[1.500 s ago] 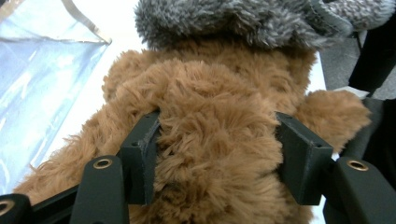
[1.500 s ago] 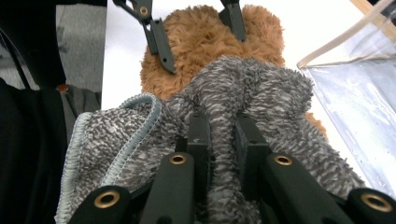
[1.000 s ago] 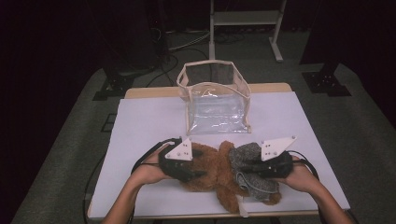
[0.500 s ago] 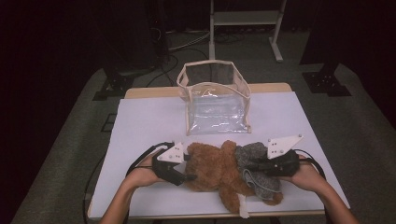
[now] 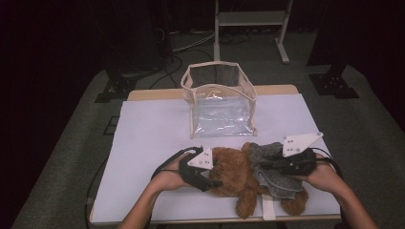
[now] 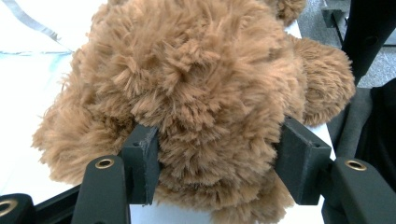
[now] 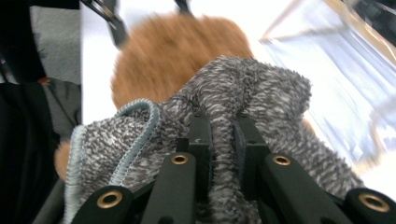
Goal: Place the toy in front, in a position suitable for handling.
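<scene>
A brown teddy bear (image 5: pixel 234 174) lies near the front edge of the white table (image 5: pixel 153 133). A grey knitted garment (image 5: pixel 274 179) covers its right part. My left gripper (image 5: pixel 217 181) comes in from the left, and in the left gripper view its jaws (image 6: pixel 219 140) press into the fur on both sides of the bear (image 6: pixel 201 70). My right gripper (image 5: pixel 262 164) reaches in from the right. Its jaws (image 7: pixel 223 126) are pinched on a fold of the grey garment (image 7: pixel 261 93), with the bear (image 7: pixel 163 51) behind it.
A clear plastic bag with beige trim (image 5: pixel 222 112) stands open-topped at the back middle of the table; it shows blurred at the upper right (image 7: pixel 327 70) in the right gripper view. A metal stand's legs (image 5: pixel 248 19) rise beyond the table. Cables trail from both grippers.
The left gripper drew back to the left, then moved right and down against the bear. The right gripper and the grey garment stayed in place.
</scene>
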